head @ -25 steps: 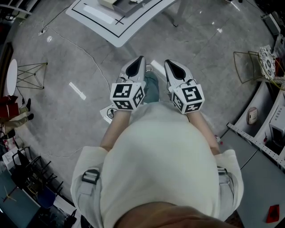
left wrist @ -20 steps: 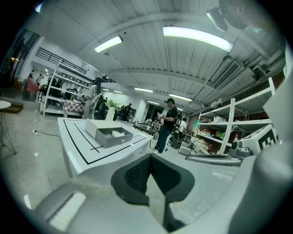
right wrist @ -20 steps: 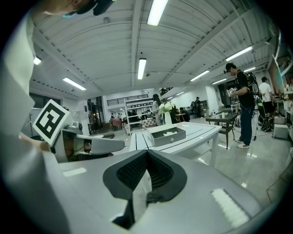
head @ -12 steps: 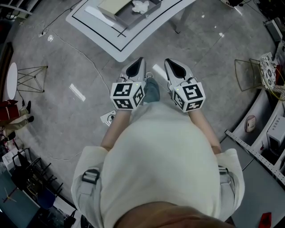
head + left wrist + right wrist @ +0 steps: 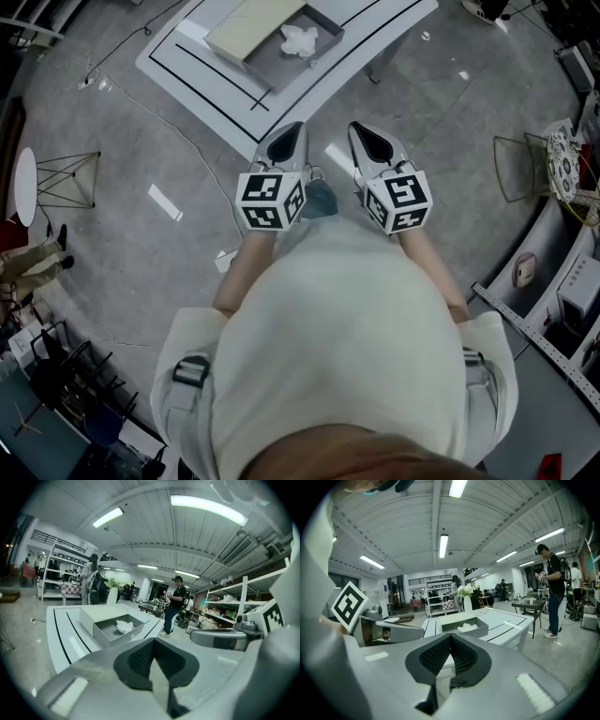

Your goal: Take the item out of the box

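Note:
An open grey box (image 5: 284, 73) sits on the white table (image 5: 202, 67) ahead of me, its pale lid (image 5: 251, 28) folded out beside it. Inside lies a crumpled white item (image 5: 300, 39). I hold both grippers close in front of my body, short of the table's near edge. The left gripper (image 5: 288, 139) is shut with nothing in it, and the right gripper (image 5: 369, 141) is shut and empty too. In the left gripper view the box (image 5: 108, 634) and the item (image 5: 124, 626) lie ahead beyond the jaws. In the right gripper view the box (image 5: 480, 631) stands further off.
A thin cable (image 5: 187, 122) runs over the grey floor by the table. A wire stand (image 5: 67, 169) is at the left and a wire chair (image 5: 523, 141) at the right. Shelving (image 5: 553, 309) lines the right side. A person (image 5: 555, 590) stands off to the right.
The table and the box have come further into the head view, so I am closer to them. Both grippers stay shut in front of my body.

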`<state>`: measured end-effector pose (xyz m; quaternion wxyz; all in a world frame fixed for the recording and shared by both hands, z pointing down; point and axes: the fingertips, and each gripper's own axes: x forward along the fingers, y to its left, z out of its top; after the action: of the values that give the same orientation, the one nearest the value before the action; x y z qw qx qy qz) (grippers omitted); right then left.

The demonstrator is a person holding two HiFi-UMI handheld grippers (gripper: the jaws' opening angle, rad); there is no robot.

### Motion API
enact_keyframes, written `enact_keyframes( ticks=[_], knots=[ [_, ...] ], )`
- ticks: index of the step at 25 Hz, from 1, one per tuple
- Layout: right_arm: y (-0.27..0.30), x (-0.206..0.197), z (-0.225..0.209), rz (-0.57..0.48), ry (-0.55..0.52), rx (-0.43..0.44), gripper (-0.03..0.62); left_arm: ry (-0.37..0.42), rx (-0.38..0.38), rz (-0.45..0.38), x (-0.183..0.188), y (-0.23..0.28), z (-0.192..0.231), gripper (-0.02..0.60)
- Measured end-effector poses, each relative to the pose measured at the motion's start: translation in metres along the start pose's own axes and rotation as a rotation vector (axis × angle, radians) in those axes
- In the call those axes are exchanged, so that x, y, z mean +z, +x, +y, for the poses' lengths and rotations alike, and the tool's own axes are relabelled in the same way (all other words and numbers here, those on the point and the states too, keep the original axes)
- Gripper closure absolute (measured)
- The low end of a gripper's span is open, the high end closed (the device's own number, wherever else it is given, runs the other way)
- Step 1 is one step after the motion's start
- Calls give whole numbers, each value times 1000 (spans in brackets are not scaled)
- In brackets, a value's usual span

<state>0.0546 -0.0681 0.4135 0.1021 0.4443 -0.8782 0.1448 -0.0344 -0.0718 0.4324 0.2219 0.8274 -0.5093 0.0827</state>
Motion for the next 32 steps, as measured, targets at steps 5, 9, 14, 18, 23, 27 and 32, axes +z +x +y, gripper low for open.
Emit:
enact_keyframes(
  ticks=[5,9,14,18,23,27,32],
  knots=[
    [28,8,-10,6,-6,3,592,-5,-2,17,9,22,18,581],
    [52,16,-17,11,-9,0,592,-1,-4,29,17,37,35,581],
    [77,26,-24,12,-16,-5,592,-3,-7,33,27,55,53,581],
    [94,32,-31,10,-21,-7,592,-11,-9,33,33,69,66,581],
    [112,41,-39,8,-30,-12,592,-21,-8,30,43,83,80,581],
    [126,45,-41,10,-37,-6,592,-29,1,27,47,90,91,581],
    [141,47,-37,13,-45,19,592,-42,25,26,49,90,103,581]
  ],
)
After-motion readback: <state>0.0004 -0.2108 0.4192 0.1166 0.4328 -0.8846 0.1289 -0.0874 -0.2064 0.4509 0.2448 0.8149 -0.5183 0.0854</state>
